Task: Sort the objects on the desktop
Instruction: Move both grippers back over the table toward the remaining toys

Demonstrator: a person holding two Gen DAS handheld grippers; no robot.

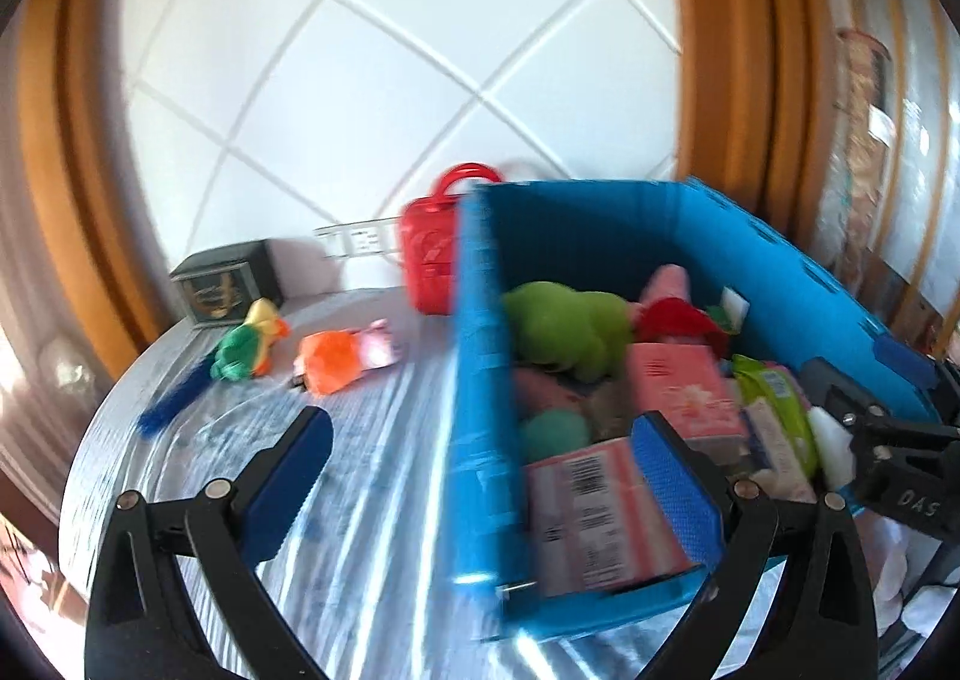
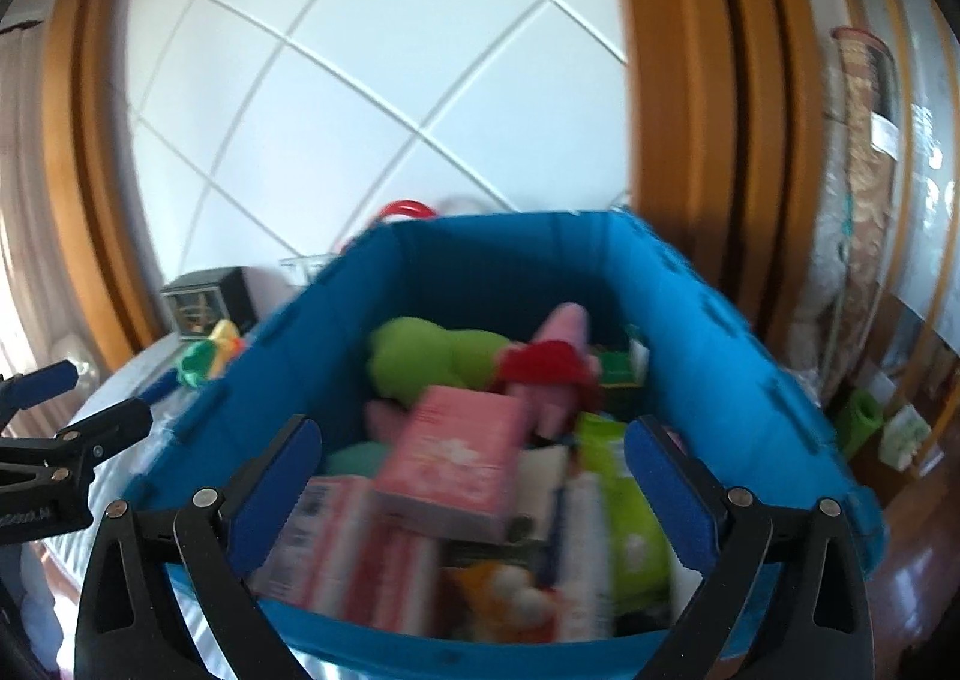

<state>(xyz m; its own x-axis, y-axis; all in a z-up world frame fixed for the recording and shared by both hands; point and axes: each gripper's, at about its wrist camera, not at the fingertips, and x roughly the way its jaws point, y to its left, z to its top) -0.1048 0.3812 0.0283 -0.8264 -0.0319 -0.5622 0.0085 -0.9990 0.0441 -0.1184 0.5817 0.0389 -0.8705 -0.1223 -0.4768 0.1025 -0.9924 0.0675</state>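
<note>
A blue bin (image 1: pixel 798 284) stands on the table, full of plush toys and packets: a green plush (image 1: pixel 564 326), a pink box (image 1: pixel 684 386), a green wipes pack (image 1: pixel 774 392). My left gripper (image 1: pixel 486 476) is open and empty, straddling the bin's left wall. My right gripper (image 2: pixel 474 482) is open and empty, over the bin (image 2: pixel 720 344), above the pink box (image 2: pixel 456 458). On the table left of the bin lie a green-yellow plush (image 1: pixel 249 347), an orange-pink plush (image 1: pixel 345 353) and a blue brush (image 1: pixel 171 401).
A red toy case (image 1: pixel 432 254) stands behind the bin's left corner. A dark box (image 1: pixel 225 290) sits at the table's back left. The table (image 1: pixel 372 524) has a shiny striped cover. The right gripper shows at the left wrist view's right edge (image 1: pixel 888 440).
</note>
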